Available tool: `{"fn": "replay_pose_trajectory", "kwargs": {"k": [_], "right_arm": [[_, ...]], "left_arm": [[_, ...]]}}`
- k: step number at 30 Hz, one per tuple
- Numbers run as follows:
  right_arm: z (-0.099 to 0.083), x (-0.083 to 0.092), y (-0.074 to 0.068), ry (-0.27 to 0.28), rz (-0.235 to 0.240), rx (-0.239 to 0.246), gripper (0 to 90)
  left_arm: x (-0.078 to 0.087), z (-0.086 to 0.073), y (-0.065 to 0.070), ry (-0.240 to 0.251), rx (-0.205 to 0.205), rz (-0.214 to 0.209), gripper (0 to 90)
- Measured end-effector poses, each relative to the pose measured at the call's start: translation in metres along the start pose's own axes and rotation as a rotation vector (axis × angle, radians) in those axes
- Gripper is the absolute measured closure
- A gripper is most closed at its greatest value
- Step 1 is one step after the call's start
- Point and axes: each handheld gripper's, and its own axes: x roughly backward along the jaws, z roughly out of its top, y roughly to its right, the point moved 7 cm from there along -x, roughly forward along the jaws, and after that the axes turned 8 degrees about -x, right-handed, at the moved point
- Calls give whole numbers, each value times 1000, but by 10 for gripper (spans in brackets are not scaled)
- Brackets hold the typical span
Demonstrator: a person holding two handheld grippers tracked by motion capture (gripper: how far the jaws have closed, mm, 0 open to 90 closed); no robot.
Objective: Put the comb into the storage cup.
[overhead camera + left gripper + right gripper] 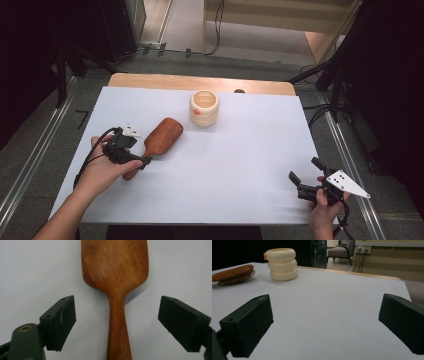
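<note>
At the near right corner of the white-covered desk (pixel 240 165), the right tool (pixel 303 174) was held just above the surface with its 2 black jaws spread apart on nothing. Toward the left edge, the left tool (pixel 145 161) hovered over the handle of the reddish-brown wooden paddle hairbrush (pixel 159 140), jaws wide on either side of the handle without touching it. The brush lay bristles down. Farther back, near the far edge, stood the cream ribbed ceramic cup (pixel 204 108), upright, apart from the brush.

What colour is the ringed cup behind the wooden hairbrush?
Cream ringed cup with a small orange spot; right gripper view shows it best.
</note>
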Motion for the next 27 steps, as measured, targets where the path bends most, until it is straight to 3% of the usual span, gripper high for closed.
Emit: {"fn": "replay_pose_trajectory", "kwargs": {"k": [12,16,27], "right_arm": [[0,0,1,1,-2,0,0],[0,0,1,2,-3,-1,0],[0,0,1,1,-4,-1,0]], "left_arm": [[-14,-1,1,-72,18,-19,442],[-17,-2,0,-101,16,-13,478],[-27,-4,1,-123,34,-67,590]]}}
